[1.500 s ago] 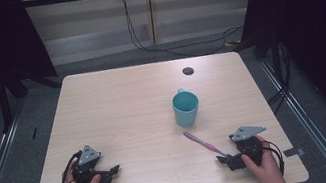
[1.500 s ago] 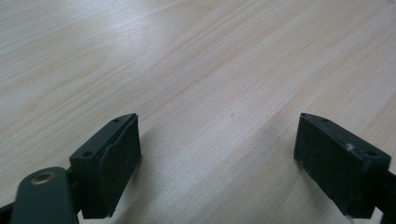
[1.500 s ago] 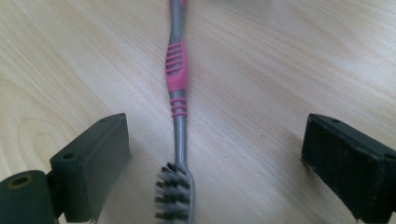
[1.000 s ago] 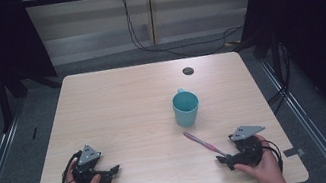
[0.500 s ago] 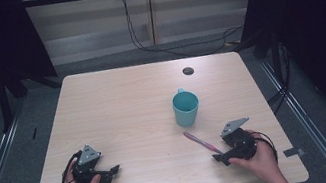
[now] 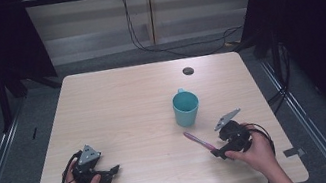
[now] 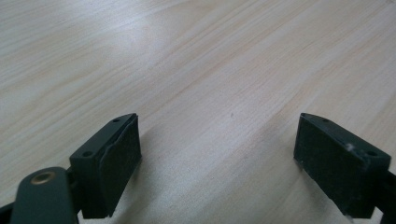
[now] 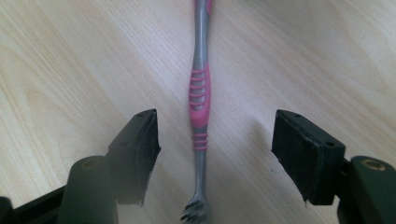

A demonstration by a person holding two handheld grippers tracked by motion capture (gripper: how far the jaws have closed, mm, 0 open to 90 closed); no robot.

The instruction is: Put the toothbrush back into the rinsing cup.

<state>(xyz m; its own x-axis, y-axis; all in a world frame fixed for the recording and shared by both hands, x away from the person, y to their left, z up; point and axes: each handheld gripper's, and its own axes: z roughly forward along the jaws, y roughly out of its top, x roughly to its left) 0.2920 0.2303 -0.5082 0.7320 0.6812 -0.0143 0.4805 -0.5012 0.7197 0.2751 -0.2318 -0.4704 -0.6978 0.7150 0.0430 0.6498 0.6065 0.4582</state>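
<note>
Little done so far, judging by the layout. Pink toothbrush (image 6: 199, 141) flat on the bench (image 6: 118, 109), on the right side, just near of the teal cup (image 6: 186, 108) and apart from it. Bristle end toward the person, handle pointing far and left, toward the cup. Nothing to see inside the cup. Looks like the approach step of a pick-up: no grasp and no lift yet, and probably the carrying to the cup left to do as well.

Right gripper (image 6: 217, 152) low over the near end of the toothbrush, wide open. In the right gripper view, straddling the toothbrush (image 8: 201, 93) with one black pad (image 8: 144, 149) on each side of the ribbed pink grip. Clear gap on both sides, no contact visible. Already roughly centred, so likely needs only to close on the handle.

Left gripper (image 6: 111, 171) resting on the bench at the near left, well apart from cup and toothbrush. Also spread wide in the left gripper view, with bare wood between the pads (image 7: 116, 158). Holding nothing.
</note>
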